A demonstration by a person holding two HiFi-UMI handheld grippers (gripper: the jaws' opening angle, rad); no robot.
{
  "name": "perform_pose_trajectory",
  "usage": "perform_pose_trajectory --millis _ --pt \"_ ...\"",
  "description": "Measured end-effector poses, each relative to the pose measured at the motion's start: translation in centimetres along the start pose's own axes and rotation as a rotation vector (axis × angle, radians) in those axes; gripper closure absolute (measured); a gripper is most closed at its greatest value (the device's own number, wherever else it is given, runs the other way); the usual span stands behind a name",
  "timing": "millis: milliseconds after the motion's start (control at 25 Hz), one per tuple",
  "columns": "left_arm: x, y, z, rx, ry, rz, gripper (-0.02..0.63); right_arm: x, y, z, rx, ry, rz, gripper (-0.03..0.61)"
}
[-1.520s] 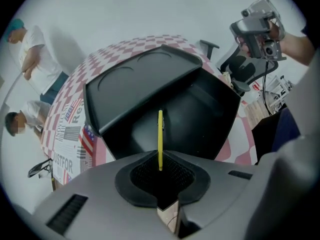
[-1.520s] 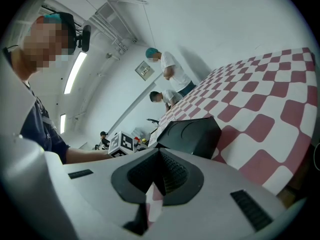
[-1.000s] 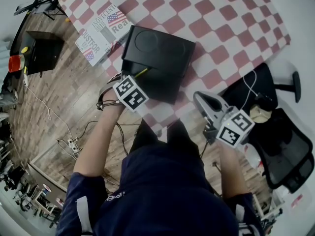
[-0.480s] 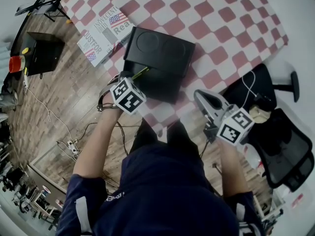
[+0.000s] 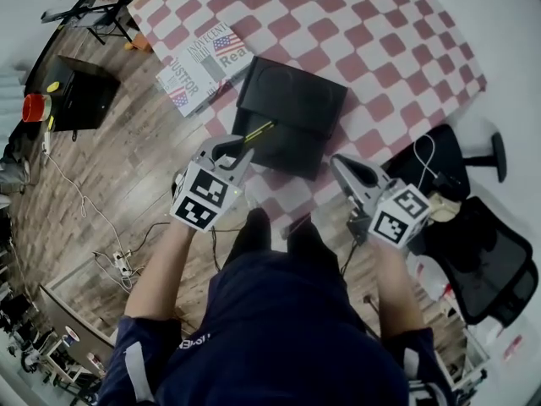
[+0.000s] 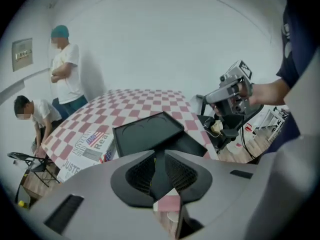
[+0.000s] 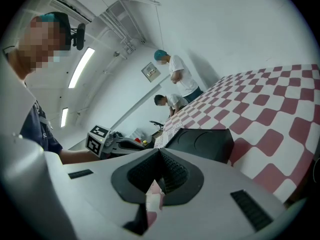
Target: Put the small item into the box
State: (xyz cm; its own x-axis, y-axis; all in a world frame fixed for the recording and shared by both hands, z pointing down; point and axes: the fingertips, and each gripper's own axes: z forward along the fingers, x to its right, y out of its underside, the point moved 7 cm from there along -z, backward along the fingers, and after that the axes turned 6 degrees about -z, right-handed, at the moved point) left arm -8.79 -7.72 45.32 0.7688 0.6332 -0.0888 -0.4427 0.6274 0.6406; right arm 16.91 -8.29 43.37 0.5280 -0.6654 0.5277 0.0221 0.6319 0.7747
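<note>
"JUSTFOR", "Rea" on printed booklet [image 5: 203, 66]

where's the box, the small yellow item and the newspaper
box [image 5: 293, 100], head view, middle of its lid
small yellow item [image 5: 259, 131], head view, middle of its length
newspaper [image 5: 203, 68], head view, middle of the page

We're in lab/office-type workroom, not home. Evidence: plain white walls w/ wall panel [image 6: 22, 54], fluorescent strip light [image 7: 82, 67] on ceiling, wood-look floor [image 5: 127, 142] w/ loose cable [image 5: 82, 203] + power strip [image 5: 121, 265], mesh office chair [image 5: 486, 256] by table, checkered cloth [image 5: 363, 24] over it, two other ppl [image 6: 65, 69] by wall, black stand [image 5: 80, 13] at room edge.
</note>
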Motion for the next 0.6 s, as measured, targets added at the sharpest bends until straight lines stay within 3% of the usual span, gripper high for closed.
perform_pose_trajectory --millis 240,600 --pt "0.3 -1.3 -5.8 0.238 0.084 -0.090 0.556 -3.4 -1.4 0.7 0.021 0.013 -0.052 0.561" --pt "0.7 -1.1 -9.9 0.425 0.194 -0.142 0.572 -7.9 -3.4 1.2 0.062 0.028 -0.151 0.561"
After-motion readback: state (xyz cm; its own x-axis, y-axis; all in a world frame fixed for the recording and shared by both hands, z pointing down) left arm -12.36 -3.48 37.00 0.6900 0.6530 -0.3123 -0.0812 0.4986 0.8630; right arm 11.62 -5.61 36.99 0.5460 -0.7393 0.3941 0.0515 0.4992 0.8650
